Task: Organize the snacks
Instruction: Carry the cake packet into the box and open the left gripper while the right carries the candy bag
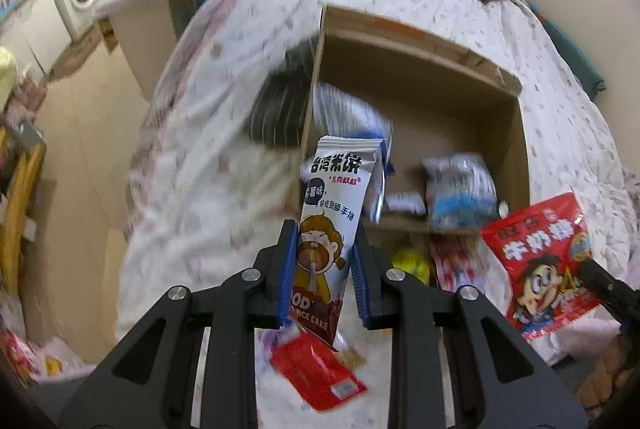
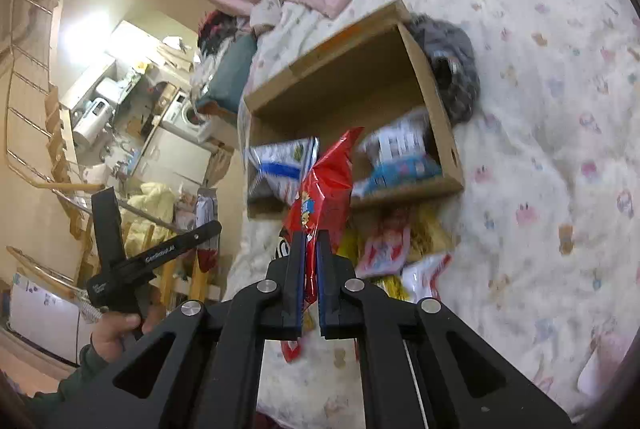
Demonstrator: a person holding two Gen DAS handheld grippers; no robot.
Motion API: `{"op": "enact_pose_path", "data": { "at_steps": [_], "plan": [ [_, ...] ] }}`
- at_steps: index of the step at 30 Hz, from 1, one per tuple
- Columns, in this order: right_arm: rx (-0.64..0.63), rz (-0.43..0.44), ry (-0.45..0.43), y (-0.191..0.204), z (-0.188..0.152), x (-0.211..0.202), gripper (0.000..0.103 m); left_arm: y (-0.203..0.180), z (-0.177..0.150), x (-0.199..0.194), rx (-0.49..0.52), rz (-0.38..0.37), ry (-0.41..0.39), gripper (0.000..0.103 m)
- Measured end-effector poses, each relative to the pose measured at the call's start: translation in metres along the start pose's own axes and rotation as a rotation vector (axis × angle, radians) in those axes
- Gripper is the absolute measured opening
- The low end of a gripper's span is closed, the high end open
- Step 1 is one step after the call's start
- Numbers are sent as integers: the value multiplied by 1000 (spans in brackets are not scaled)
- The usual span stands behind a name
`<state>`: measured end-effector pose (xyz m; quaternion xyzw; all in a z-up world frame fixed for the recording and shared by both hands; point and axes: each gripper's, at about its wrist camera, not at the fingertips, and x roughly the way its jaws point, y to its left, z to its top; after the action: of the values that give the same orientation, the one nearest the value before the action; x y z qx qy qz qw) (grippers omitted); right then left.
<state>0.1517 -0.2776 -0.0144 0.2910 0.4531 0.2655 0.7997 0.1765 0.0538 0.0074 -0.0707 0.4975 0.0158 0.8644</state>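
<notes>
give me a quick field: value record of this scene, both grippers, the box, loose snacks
left gripper: shut on white rice cake packet, held upright
right gripper: shut on red snack bag
cardboard box: open, on the bed, already holds blue-and-white packets
loose snacks: several packets on the floral bedcover in front of the box, including a red sachet
beside box: dark grey cloth

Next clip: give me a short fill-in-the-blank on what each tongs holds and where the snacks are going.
1. The left tongs grip a white ____ packet.
2. The right tongs are shut on a ____ snack bag.
3. Several packets already lie inside the ____ box.
4. That box sits on a ____.

Missing words: rice cake; red; cardboard; bed
</notes>
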Motion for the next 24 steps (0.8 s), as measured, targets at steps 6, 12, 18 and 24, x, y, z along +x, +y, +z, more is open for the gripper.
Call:
{"op": "enact_pose_path", "data": {
  "at_steps": [6, 12, 18, 24],
  "plan": [
    [1, -18, -66, 4, 32, 0, 5, -8, 37, 24, 32, 42, -12, 22],
    [-8, -51, -78, 2, 65, 12, 5, -8, 48, 57, 31, 29, 35, 22],
    [-6, -80, -75, -7, 91, 29, 5, -18, 49, 83, 54, 5, 91, 22],
    [10, -86, -65, -18, 98, 51, 5, -35, 54, 102, 74, -31, 132, 22]
  ]
}}
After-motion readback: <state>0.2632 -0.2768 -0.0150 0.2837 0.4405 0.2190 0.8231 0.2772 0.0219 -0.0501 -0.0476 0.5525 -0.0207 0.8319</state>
